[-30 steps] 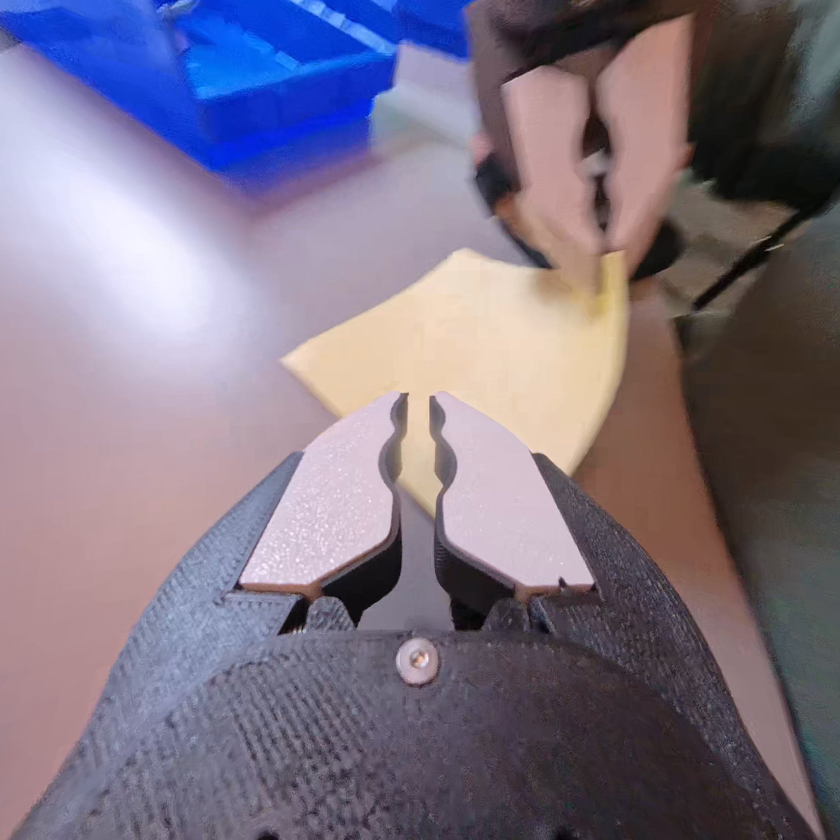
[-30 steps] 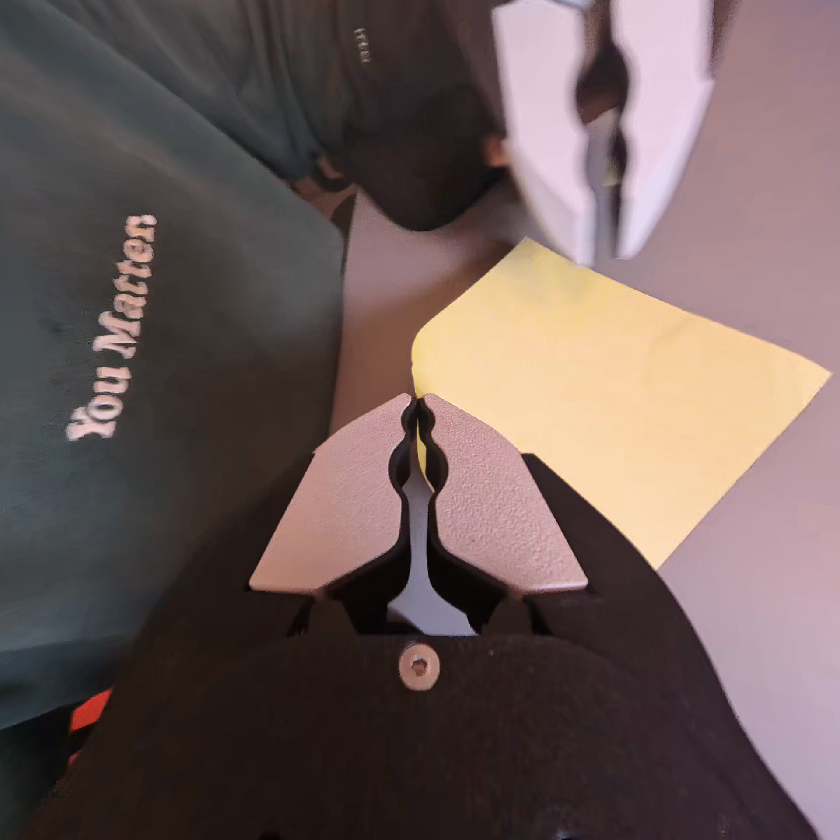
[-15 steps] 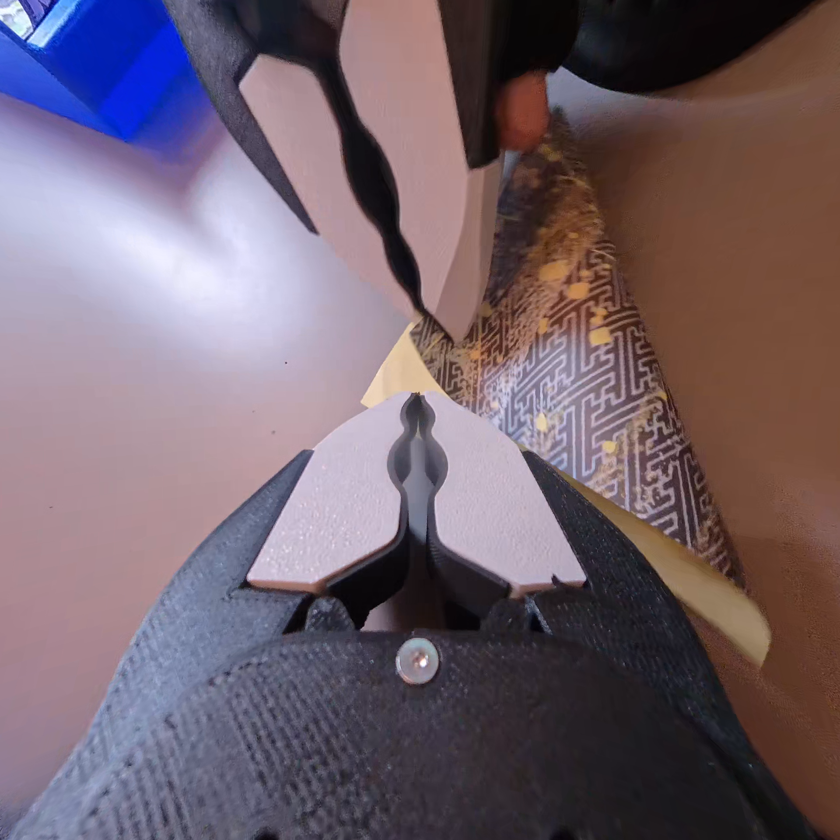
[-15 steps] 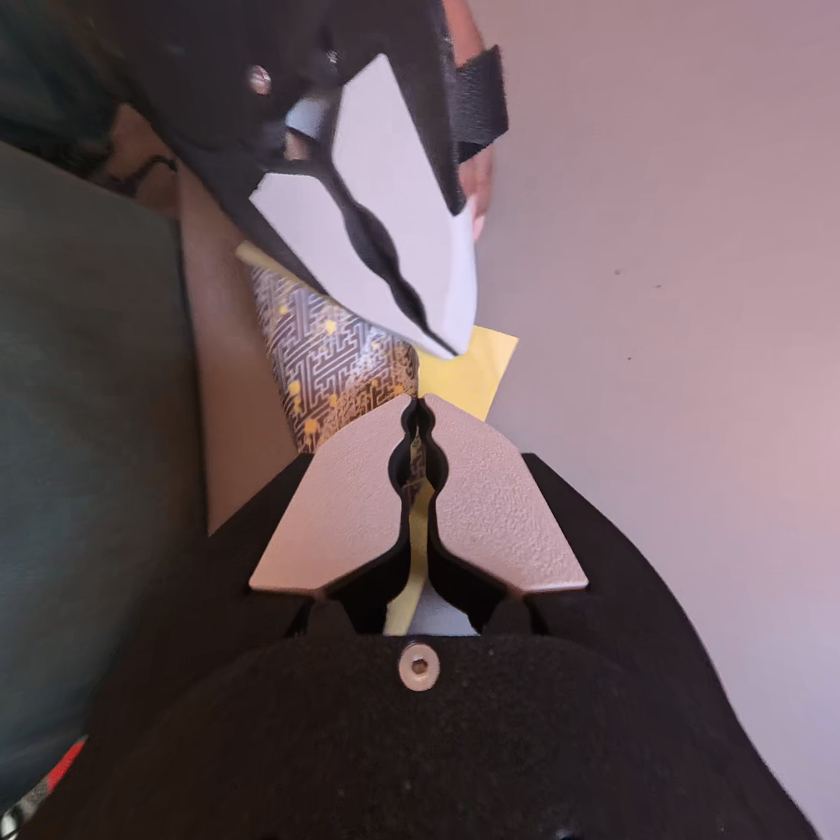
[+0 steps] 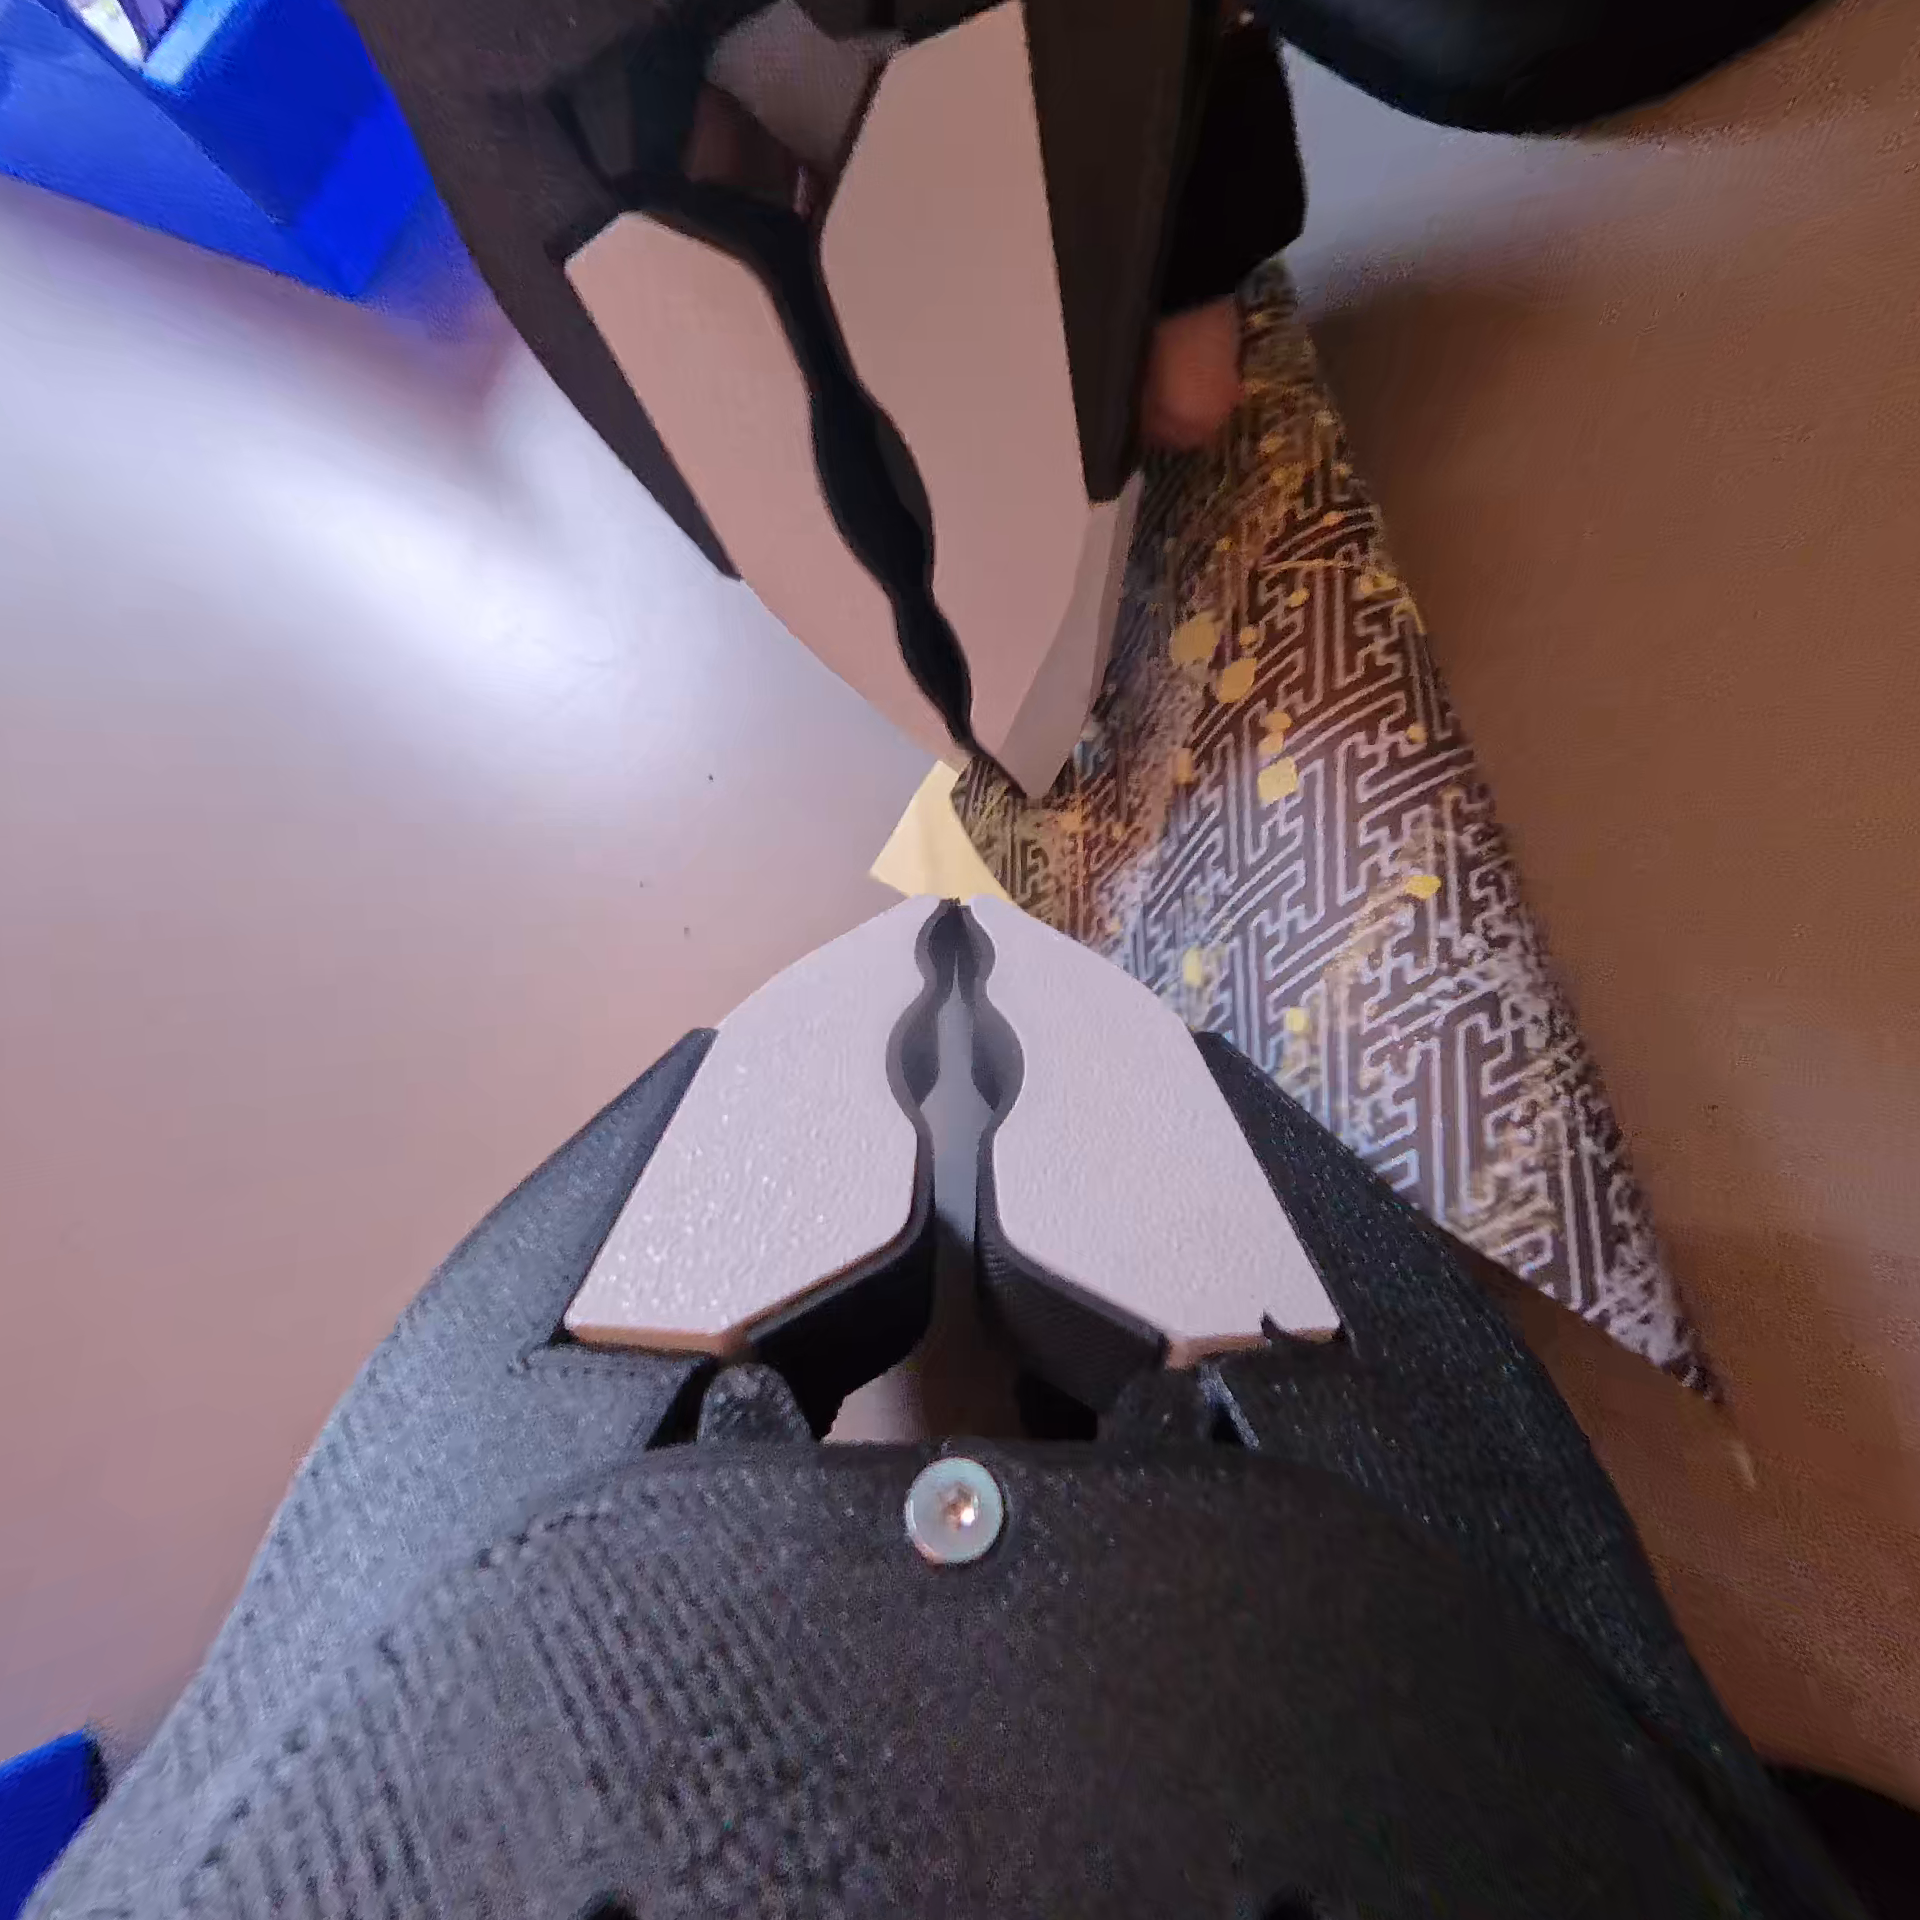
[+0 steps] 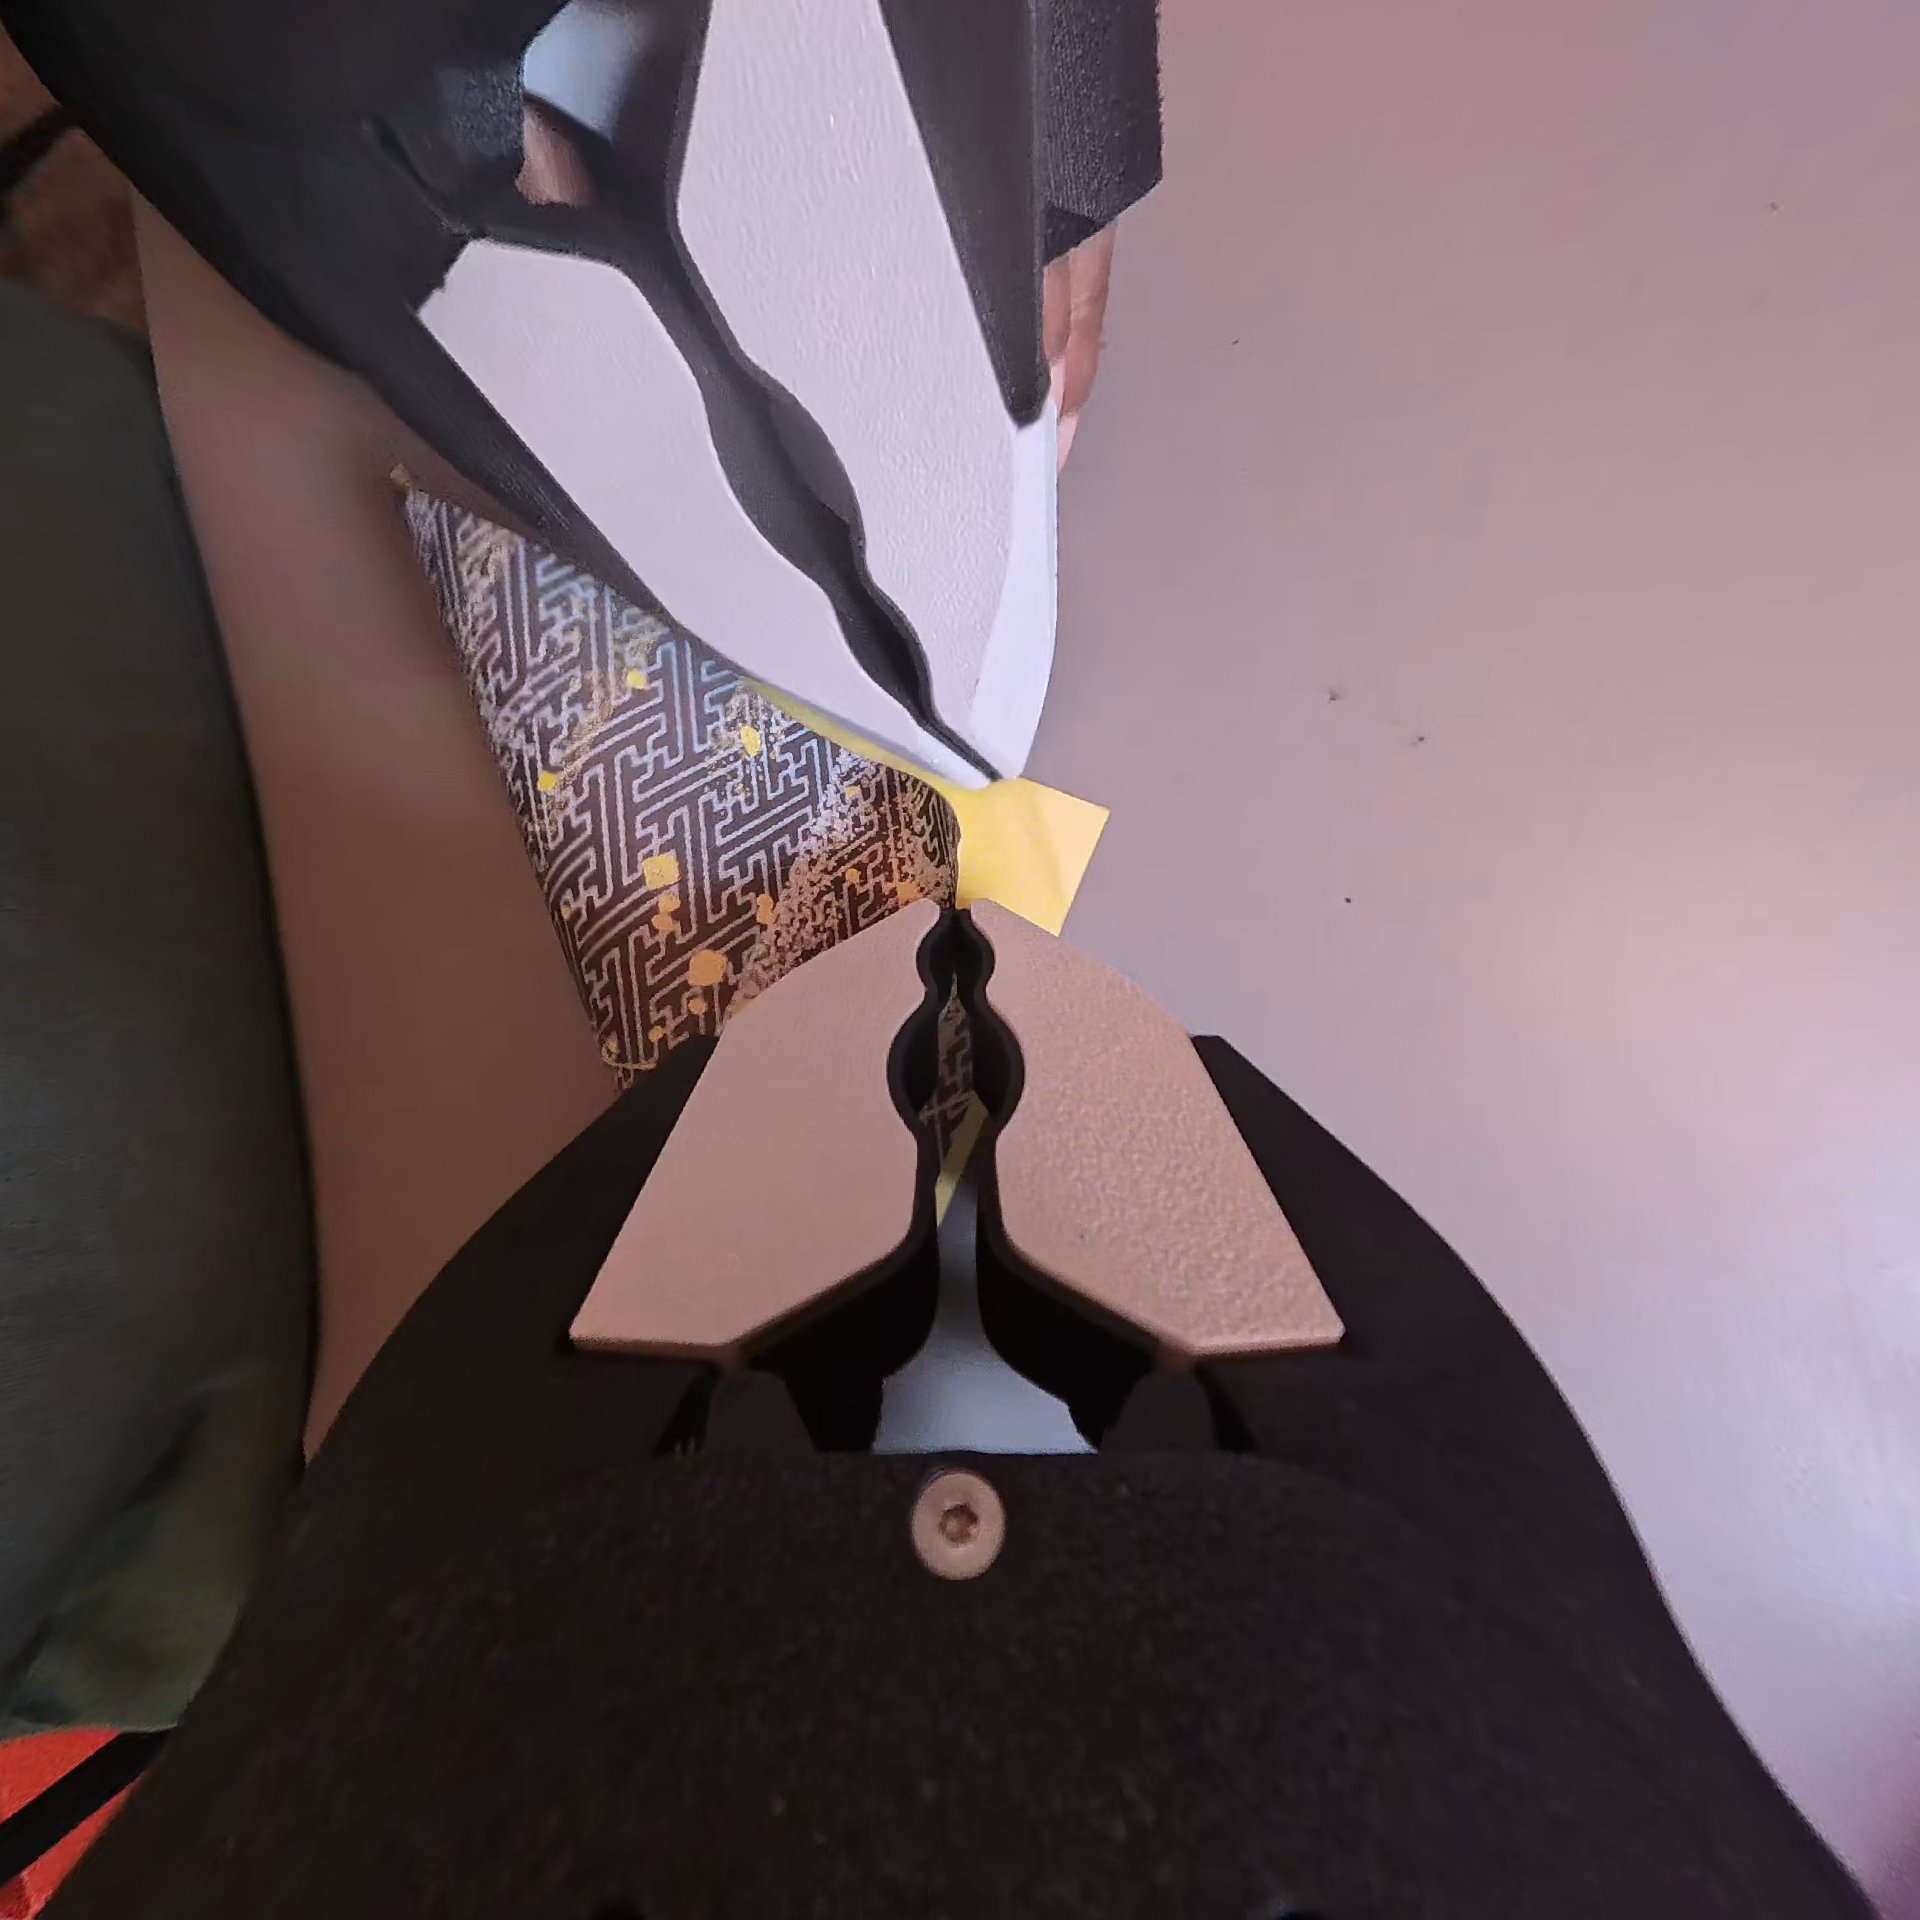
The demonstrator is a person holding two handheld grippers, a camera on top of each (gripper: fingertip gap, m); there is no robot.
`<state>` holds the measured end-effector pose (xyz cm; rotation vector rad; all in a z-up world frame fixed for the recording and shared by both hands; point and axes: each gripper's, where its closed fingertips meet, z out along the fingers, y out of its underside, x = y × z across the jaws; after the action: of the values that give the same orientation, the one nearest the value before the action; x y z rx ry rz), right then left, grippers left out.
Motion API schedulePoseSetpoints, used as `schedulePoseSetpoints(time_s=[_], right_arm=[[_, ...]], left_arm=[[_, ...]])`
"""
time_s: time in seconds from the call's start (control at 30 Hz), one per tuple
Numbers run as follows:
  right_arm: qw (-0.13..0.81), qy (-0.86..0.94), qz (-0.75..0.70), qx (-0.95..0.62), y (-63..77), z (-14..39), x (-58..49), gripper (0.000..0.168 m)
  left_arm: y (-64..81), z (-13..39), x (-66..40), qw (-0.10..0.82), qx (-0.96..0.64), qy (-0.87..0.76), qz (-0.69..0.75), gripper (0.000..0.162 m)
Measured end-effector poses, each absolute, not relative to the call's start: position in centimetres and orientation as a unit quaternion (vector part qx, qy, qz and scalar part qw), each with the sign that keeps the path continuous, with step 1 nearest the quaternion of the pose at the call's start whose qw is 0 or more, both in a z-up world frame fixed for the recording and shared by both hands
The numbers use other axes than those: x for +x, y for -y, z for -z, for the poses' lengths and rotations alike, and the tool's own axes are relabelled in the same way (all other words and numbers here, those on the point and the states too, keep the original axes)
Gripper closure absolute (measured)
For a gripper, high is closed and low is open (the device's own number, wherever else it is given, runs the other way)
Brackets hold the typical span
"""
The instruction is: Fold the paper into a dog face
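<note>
While you held the thin square paper, yellow on one side and dark with a white maze print and gold dots on the other, it lay folded over on the smooth brown table. Your left gripper had its two fingers pressed together at the paper's corner. Your right gripper was clamped on the paper's edge, with the yellow corner peeking out at one o'clock. This looked like the first fold, corner to corner. Next, I think, you needed to line up both corners and press the fold flat.
</note>
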<state>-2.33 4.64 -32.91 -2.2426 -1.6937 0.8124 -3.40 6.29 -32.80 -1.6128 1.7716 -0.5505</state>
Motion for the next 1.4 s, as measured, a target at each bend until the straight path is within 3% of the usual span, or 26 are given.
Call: schedulePoseSetpoints(time_s=[1.4], right_arm=[[0.067, 0.605, -0.319, -0.726, -3.7, 32.9, -2.4, 0.168]], left_arm=[[-6.4, 32.9, -2.8, 0.339, -0.602, -0.682, 0.240, 0.162]])
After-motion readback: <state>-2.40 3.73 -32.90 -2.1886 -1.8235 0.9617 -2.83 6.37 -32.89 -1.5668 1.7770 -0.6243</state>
